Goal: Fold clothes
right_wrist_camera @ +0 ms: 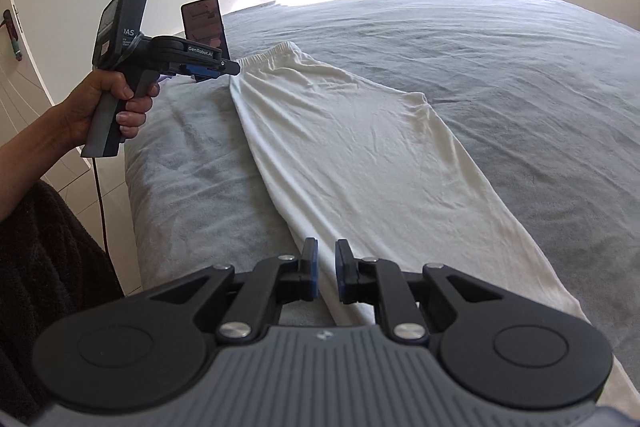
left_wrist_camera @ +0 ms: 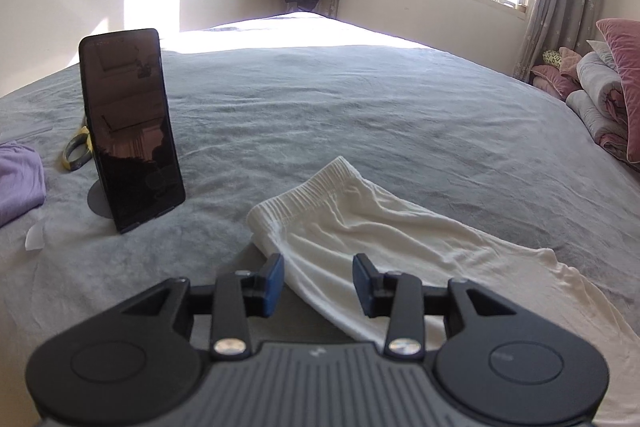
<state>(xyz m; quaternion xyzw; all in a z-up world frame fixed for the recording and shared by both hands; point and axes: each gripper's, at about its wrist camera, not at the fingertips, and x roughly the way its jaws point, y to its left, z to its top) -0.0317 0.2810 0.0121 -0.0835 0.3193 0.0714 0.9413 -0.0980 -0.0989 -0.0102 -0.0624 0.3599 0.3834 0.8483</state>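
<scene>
White trousers (right_wrist_camera: 352,131) flat on bed (right_wrist_camera: 520,67); both grippers (left_wrist_camera: 319,281) (right_wrist_camera: 326,269) released, empty. Risk: uneven regrasp, skewed fold.

Ahead of our hand-held gripper (right_wrist_camera: 324,275) we see soft, creased white cloth trousers (right_wrist_camera: 360,147) on a matt, wrinkled grey bed sheet (right_wrist_camera: 500,59); beside them a glossy phone (left_wrist_camera: 132,127).

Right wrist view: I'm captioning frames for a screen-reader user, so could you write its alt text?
White trousers lie flat along a grey bed. The right gripper, slightly open and empty, hovers over their near end; the left gripper is beside the waistband.
</scene>
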